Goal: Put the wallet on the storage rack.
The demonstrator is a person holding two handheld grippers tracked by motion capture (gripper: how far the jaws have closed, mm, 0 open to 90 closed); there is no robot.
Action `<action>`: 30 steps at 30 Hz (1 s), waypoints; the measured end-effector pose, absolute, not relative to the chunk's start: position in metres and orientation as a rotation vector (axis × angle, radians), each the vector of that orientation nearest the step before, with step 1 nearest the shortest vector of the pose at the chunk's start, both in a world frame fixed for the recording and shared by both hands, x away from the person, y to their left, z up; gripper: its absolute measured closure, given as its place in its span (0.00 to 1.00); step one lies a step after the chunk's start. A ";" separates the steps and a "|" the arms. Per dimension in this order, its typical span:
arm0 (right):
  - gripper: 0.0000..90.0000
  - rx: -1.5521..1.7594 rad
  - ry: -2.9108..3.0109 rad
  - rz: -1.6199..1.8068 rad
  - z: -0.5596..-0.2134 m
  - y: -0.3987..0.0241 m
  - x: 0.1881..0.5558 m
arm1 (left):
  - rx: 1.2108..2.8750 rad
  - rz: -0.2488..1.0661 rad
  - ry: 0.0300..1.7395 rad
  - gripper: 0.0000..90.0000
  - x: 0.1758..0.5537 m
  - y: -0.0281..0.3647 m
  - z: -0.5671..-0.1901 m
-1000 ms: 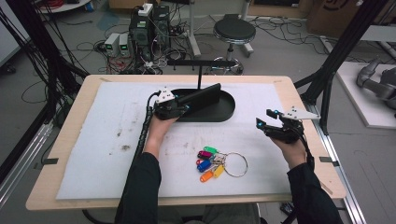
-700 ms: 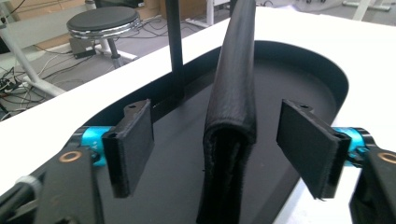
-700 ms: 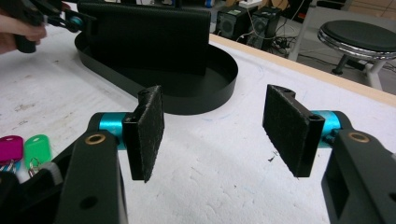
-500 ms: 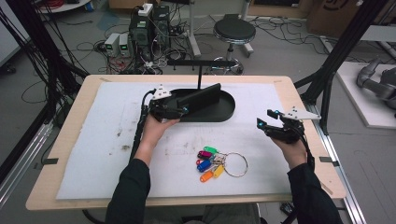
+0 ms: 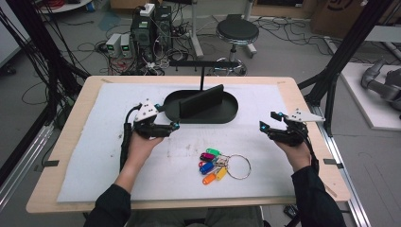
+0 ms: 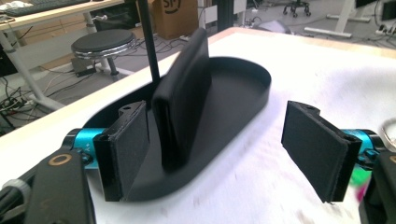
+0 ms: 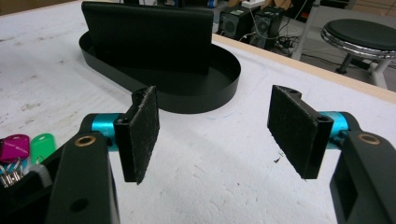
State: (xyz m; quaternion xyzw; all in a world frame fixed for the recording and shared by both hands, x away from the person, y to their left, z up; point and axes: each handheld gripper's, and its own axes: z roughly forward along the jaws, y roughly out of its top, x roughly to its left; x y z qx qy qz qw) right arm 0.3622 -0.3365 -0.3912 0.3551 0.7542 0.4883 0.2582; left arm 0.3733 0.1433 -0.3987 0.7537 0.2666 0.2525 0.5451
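My left tongs hang just beside the left end of the black tray, above the white mat on the counter. In the left gripper view the jaws have just been opening and now stand wide. The pads are apart from everything, w/ nothing between them, so this tongs holds nothing.

Next comes the tray itself, at the back-middle of the mat. The black wallet stands upright on its edge inside it, approx. along the long axis, and leans on nothing I can see. It is free of both tongs. I judge this part as done: wallet is in the tray and let go.

In front of the tray, near the middle of the mat, lies the key bunch w/ coloured tags (pink, green, blue, orange) on a metal ring. It is flat on the mat, well apart from the tray, and no tongs touches it. If the keys should go in the tray also, that part is not yet begun, imo.

My right tongs hover at the right side of the mat, pointing toward the tray. The jaws have just been opening a bit more; the pads are wide and empty, w/ only the mat between them. The keys show at the left edge of the right gripper view, near but not reached. So approx. half is left, and the right tongs looks the nearer one for it.
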 end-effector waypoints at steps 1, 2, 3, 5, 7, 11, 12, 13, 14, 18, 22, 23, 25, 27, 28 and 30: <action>0.38 0.960 2.050 1.320 -0.392 -0.336 0.362 | 1.788 0.599 0.632 0.26 0.373 0.143 -0.399; 0.37 0.957 2.054 1.319 -0.392 -0.336 0.362 | 1.791 0.591 0.639 0.26 0.369 0.147 -0.400; 0.37 0.957 2.054 1.319 -0.392 -0.336 0.362 | 1.789 0.586 0.649 0.26 0.364 0.150 -0.402; 0.37 0.959 2.056 1.318 -0.392 -0.335 0.362 | 1.778 0.577 0.669 0.26 0.355 0.158 -0.405; 0.37 0.960 2.052 1.320 -0.392 -0.335 0.361 | 1.787 0.578 0.688 0.26 0.347 0.164 -0.408; 0.37 0.960 2.048 1.323 -0.391 -0.336 0.360 | 1.813 0.583 0.741 0.26 0.326 0.179 -0.415; 0.37 0.959 2.044 1.325 -0.391 -0.336 0.360 | 1.813 0.592 0.745 0.26 0.322 0.181 -0.416; 0.37 0.964 2.042 1.325 -0.390 -0.336 0.359 | 1.807 0.599 0.749 0.26 0.318 0.185 -0.418; 0.37 0.967 2.037 1.329 -0.390 -0.336 0.359 | 1.807 0.599 0.749 0.26 0.318 0.185 -0.418; 0.36 0.982 2.039 1.329 -0.390 -0.337 0.356 | 1.784 0.629 0.783 0.26 0.308 0.198 -0.423; 0.36 0.992 2.042 1.328 -0.391 -0.338 0.348 | 1.767 0.653 0.831 0.26 0.309 0.207 -0.428; 0.36 1.004 2.037 1.337 -0.392 -0.340 0.344 | 1.759 0.657 0.840 0.26 0.309 0.210 -0.429; 0.36 1.010 2.044 1.334 -0.392 -0.341 0.341 | 1.745 0.673 0.850 0.26 0.310 0.212 -0.428; 0.38 0.995 2.032 1.339 -0.389 -0.343 0.337 | 1.727 0.679 0.860 0.26 0.311 0.214 -0.428; 0.38 0.995 2.022 1.346 -0.388 -0.343 0.335 | 1.713 0.670 0.862 0.26 0.311 0.215 -0.428; 0.37 0.996 2.015 1.352 -0.387 -0.344 0.334 | 1.702 0.670 0.864 0.26 0.311 0.215 -0.428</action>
